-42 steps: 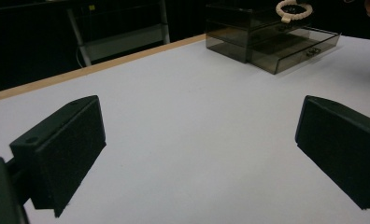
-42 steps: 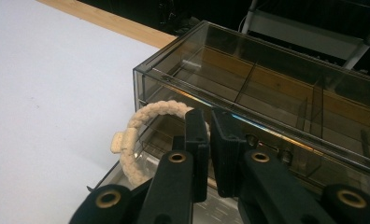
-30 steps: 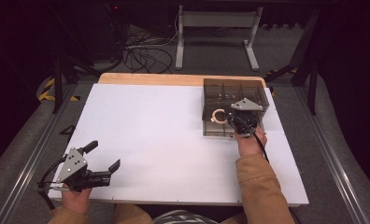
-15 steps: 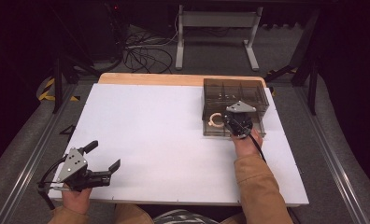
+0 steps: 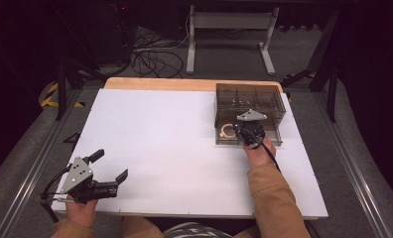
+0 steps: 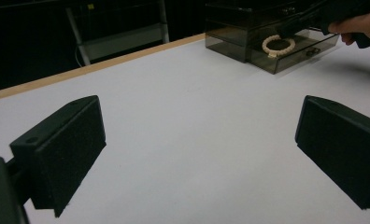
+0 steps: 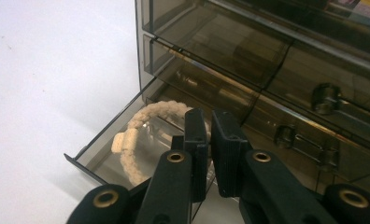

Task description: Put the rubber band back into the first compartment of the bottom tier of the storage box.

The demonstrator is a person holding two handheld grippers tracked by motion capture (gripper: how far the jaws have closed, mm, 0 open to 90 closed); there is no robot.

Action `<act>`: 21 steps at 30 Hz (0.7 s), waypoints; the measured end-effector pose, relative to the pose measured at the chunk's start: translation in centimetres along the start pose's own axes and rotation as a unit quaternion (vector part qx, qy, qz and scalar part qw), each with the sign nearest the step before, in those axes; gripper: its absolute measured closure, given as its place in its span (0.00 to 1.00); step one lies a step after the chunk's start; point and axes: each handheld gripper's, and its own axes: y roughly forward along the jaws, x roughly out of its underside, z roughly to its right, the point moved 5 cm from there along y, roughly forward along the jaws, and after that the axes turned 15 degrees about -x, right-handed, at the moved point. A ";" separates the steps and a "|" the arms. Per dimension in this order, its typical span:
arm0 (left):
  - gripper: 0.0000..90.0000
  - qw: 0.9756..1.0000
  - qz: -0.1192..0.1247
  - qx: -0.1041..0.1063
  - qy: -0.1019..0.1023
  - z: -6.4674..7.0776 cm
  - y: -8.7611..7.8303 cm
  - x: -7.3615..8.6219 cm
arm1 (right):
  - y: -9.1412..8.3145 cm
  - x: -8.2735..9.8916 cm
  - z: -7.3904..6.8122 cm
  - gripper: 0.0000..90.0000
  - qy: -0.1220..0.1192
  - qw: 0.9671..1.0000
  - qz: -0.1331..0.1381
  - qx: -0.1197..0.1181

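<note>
A smoked clear drawer cabinet (image 5: 251, 99) stands at the table's back right. Its bottom left drawer (image 7: 87, 161) is pulled out, and a beige braided bracelet (image 7: 141, 126) lies inside it, also seen from above as the bracelet (image 5: 228, 130). My right gripper (image 5: 248, 133) sits at the drawer's front. In the right gripper view its jaws stand nearly together at the front wall, seemingly around the drawer's knob, which is hidden. My left gripper (image 5: 110, 165) rests near the front left table edge, open and empty. The left gripper view shows the bracelet (image 6: 278, 45) far off.
The white table top (image 5: 174, 134) has a wooden strip (image 5: 184, 84) along its far edge. Other shut drawers with small knobs (image 7: 328, 98) sit to the right of the open one. Cables (image 5: 155, 59) and a metal stand (image 5: 229, 29) lie on the floor beyond.
My right gripper has drawn back a little toward the person, and the drawer with the bracelet has slid slightly farther out. The left gripper has stayed still.
</note>
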 end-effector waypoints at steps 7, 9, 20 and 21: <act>0.02 1.000 0.000 -0.002 -0.004 -0.1 -0.1 0.1 | 0.5 0.2 0.0 0.95 0.004 1.000 -0.007 -0.005; 0.02 1.000 -0.002 -0.002 -0.005 -0.1 -0.1 0.1 | 0.7 0.3 -0.1 0.95 0.003 1.000 -0.010 -0.005; 0.02 1.000 -0.003 -0.001 -0.003 -0.1 0.0 0.1 | 0.5 0.0 -0.1 0.60 0.007 0.999 0.008 -0.030; 0.02 1.000 -0.002 -0.001 -0.003 -0.1 0.0 0.1 | 0.4 -0.1 -0.1 0.57 0.008 0.999 0.010 -0.035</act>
